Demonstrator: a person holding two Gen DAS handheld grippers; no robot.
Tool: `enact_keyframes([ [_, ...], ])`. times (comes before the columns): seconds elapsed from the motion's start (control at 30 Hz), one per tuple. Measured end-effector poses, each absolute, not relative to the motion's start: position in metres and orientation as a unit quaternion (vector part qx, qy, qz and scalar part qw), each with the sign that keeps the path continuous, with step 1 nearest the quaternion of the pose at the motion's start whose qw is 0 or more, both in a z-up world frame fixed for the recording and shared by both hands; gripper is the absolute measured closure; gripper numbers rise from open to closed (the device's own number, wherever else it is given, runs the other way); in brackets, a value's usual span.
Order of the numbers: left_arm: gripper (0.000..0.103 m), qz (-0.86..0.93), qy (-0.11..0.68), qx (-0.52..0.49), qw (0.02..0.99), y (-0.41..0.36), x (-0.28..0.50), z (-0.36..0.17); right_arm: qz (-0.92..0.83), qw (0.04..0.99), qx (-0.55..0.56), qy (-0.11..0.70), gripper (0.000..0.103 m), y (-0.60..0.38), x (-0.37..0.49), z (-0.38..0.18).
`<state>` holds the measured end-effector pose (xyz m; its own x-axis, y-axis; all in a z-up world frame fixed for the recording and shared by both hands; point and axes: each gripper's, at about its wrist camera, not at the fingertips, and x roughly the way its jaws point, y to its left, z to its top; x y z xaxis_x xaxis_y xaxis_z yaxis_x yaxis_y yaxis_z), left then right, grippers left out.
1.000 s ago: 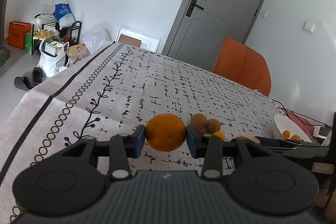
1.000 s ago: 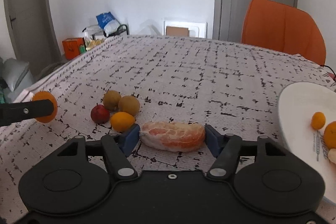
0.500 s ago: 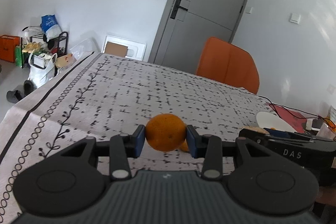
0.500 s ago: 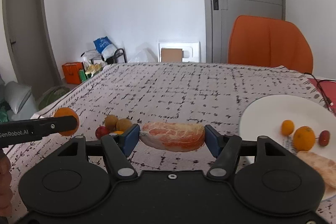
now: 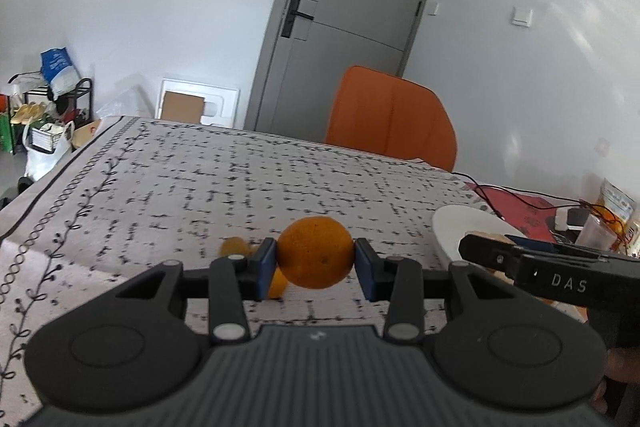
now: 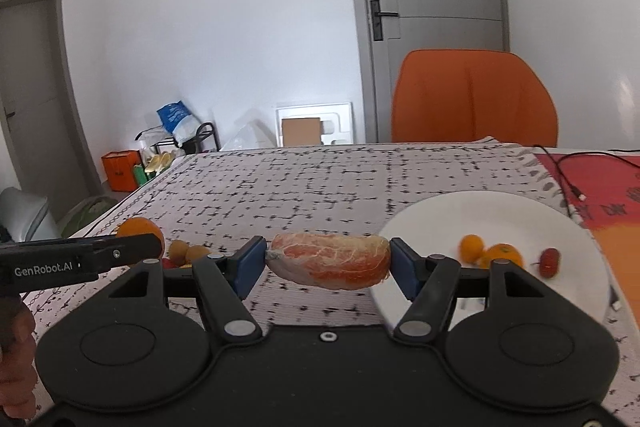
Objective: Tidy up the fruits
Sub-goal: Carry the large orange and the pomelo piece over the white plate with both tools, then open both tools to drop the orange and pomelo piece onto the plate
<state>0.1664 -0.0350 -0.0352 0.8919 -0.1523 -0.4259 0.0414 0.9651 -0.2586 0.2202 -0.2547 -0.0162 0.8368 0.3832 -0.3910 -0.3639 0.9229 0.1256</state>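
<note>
Orange (image 5: 315, 252) clamped in left jaws; peeled segment (image 6: 329, 261) clamped in right jaws beside white plate (image 6: 500, 215) rim.

Ahead of you, at the top centre of both views, stands a grey door (image 6: 432, 27) with a black handle (image 6: 380, 19), set in a plain white wall (image 6: 220, 27). An orange chair (image 6: 474, 99) sits just below it, at the far edge of the table, whose cloth (image 5: 240, 179) is pale with black dashes. At the left of your right view there is a second grey door (image 6: 36, 99). Against the wall at middle left you see a black rack (image 5: 76, 95) with bags, an orange box (image 6: 122, 169), and a white frame (image 6: 314, 125) leaning upright. A light switch (image 5: 522, 17) shows upper right. Daylight is soft and even.
</note>
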Motion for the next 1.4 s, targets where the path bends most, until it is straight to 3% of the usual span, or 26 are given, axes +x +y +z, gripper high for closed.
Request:
enact_keyframes([
  [1.4, 0.062, -0.141, 0.244, -0.060, 0.958, -0.147, 0.219, -0.034, 0.065, 0.972, 0.080, 0.212, 0.039, -0.389, 0.249, -0.044],
])
